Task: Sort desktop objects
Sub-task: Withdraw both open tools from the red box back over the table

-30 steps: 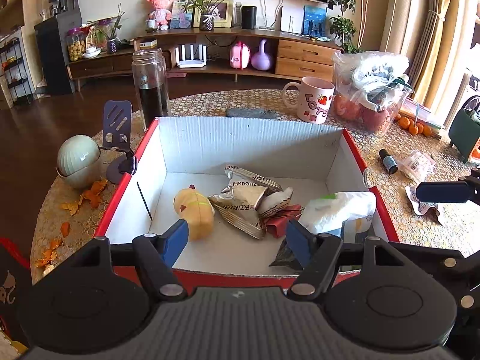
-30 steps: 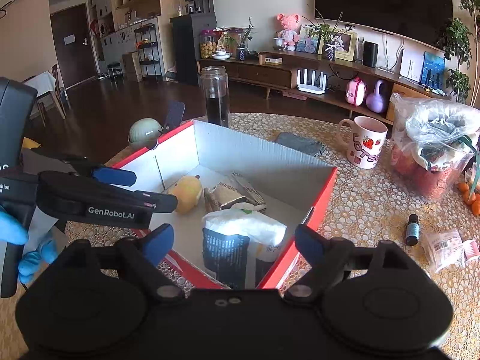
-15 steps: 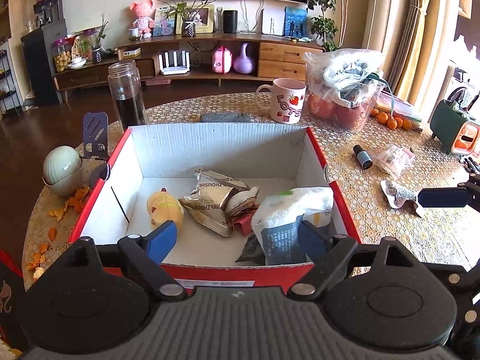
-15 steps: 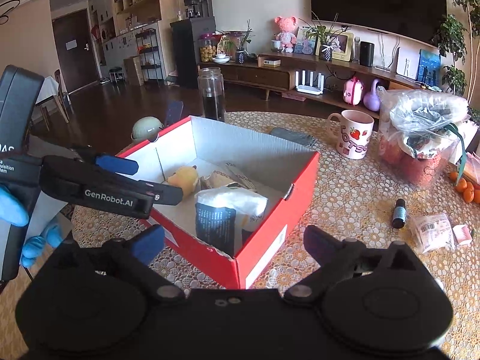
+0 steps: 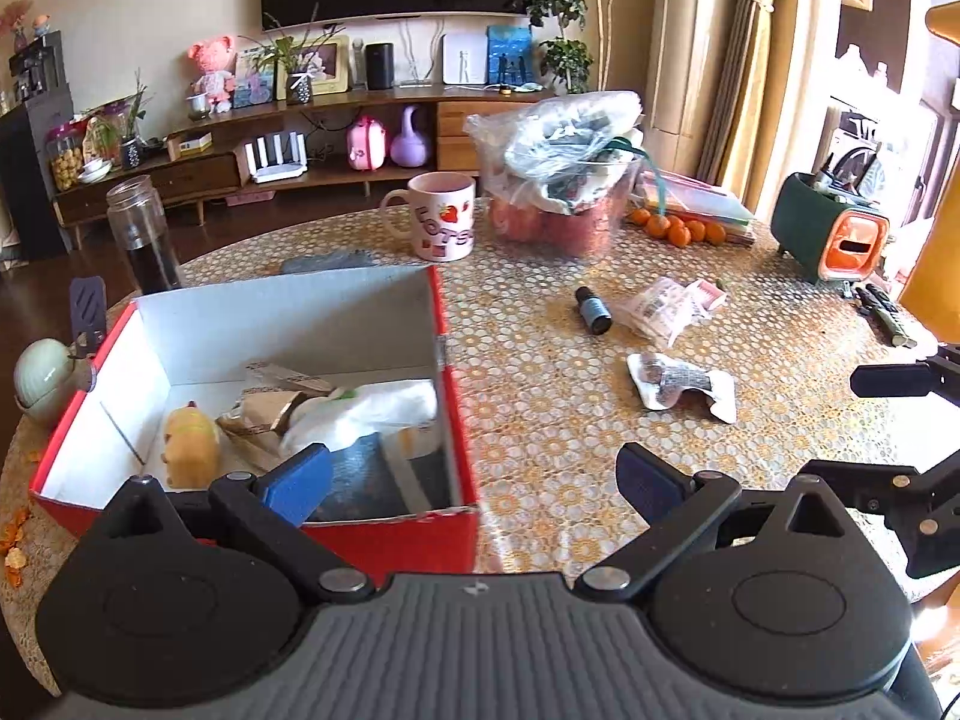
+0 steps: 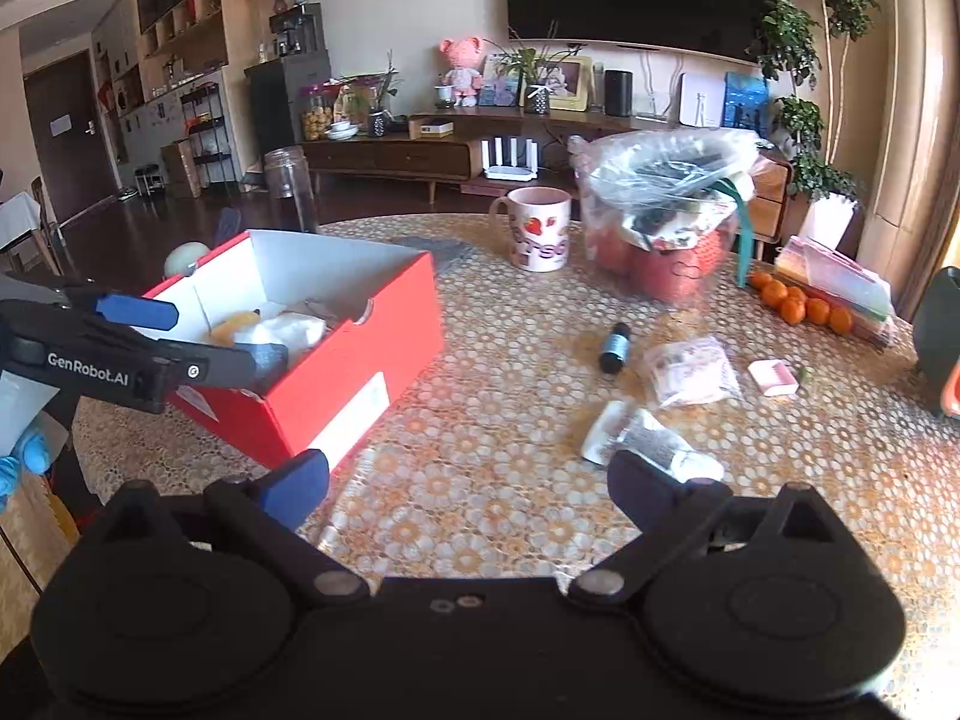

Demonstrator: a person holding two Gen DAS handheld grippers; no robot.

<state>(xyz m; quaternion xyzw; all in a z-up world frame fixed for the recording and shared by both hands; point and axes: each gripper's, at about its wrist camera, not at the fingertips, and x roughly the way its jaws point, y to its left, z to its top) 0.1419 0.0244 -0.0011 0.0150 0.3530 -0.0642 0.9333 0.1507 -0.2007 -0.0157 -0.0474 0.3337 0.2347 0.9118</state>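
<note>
A red box (image 5: 384, 540) (image 6: 336, 384) with white inside sits on the table's left. It holds a yellow toy (image 5: 191, 445), snack wrappers (image 5: 270, 408) and a white packet (image 5: 366, 414). On the table to its right lie a small dark bottle (image 5: 593, 311) (image 6: 613, 348), a clear bag (image 5: 660, 309) (image 6: 690, 369), a pink item (image 6: 774, 377) and a crumpled white wrapper (image 5: 681, 387) (image 6: 651, 444). My left gripper (image 5: 474, 480) is open and empty over the box's near right corner. My right gripper (image 6: 468, 489) is open and empty, near the wrapper.
A strawberry mug (image 5: 441, 216), a plastic bag of fruit (image 5: 564, 180), oranges (image 5: 678, 228), a glass jar (image 5: 144, 234), a green bowl (image 5: 42, 372) and a green-orange case (image 5: 828, 228) stand around the table. The lace tablecloth (image 5: 540, 420) shows between box and wrapper.
Both views have swung to the right. The box now lies to the left of both grippers and the loose items on the table have come into view. Both grippers stay open.
</note>
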